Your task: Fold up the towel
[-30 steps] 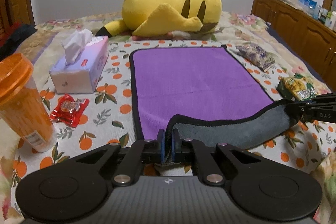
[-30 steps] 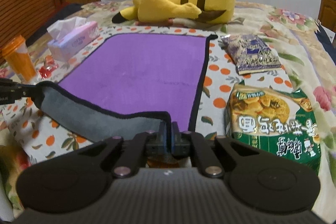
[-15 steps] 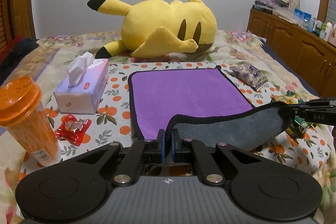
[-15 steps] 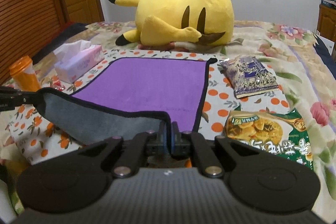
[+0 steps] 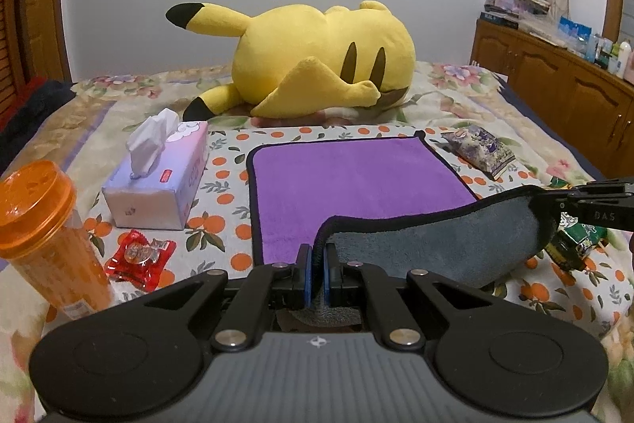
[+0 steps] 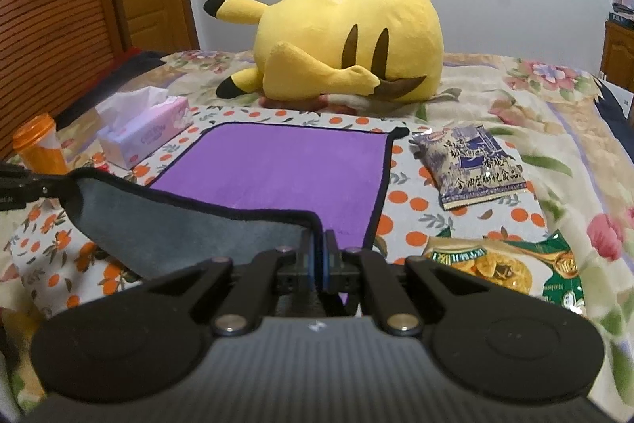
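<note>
A purple towel (image 5: pixel 356 181) with black trim and a grey underside lies on the bed, seen also in the right wrist view (image 6: pixel 285 173). Its near edge is lifted, showing the grey side (image 5: pixel 455 244). My left gripper (image 5: pixel 316 264) is shut on the towel's near left corner. My right gripper (image 6: pixel 318 252) is shut on the near right corner. Each gripper shows at the edge of the other's view, the right gripper (image 5: pixel 562 203) at right and the left gripper (image 6: pixel 35 185) at left. The far edge of the towel rests flat.
A yellow plush toy (image 5: pixel 317 58) lies behind the towel. A tissue box (image 5: pixel 158 181), an orange cup (image 5: pixel 43 232) and a red candy packet (image 5: pixel 138 256) sit to the left. Two snack bags (image 6: pixel 471 165) (image 6: pixel 503 264) lie to the right. A wooden cabinet (image 5: pixel 562 78) stands at far right.
Both grippers have risen with the towel's near edge, lifting it higher off the bed. More of the room and the plush toy shows above.
</note>
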`<state>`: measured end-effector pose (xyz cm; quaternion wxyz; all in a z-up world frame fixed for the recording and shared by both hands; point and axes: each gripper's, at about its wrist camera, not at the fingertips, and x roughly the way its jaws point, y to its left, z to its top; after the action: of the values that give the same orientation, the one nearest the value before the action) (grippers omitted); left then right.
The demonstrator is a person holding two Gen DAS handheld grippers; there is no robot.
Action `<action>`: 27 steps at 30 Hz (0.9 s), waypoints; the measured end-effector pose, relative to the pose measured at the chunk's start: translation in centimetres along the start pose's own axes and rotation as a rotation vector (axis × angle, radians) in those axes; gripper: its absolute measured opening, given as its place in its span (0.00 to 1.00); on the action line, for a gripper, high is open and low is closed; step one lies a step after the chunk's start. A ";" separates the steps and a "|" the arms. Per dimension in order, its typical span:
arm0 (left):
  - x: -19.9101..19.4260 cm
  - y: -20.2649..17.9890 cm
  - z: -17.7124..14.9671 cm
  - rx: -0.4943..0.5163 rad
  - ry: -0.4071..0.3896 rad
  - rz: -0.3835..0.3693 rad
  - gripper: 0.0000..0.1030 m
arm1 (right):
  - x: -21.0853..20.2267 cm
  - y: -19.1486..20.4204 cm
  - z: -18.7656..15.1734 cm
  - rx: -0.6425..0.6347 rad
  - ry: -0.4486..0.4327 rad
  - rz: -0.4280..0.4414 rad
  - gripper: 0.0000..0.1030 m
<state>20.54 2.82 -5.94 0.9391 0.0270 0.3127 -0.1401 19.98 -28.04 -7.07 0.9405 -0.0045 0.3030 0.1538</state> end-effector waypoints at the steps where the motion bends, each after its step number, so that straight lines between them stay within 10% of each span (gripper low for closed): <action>1: 0.1 0.0 0.1 0.001 -0.003 0.000 0.06 | 0.1 0.0 0.0 -0.003 0.000 -0.001 0.04; 27: 3.2 -0.2 2.2 0.064 -0.033 0.019 0.06 | 3.6 -1.3 1.0 -0.049 -0.024 -0.017 0.04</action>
<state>24.16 1.51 -6.08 0.9440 0.0579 0.2924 -0.1415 23.68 -28.12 -8.37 0.9449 -0.0281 0.2878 0.1533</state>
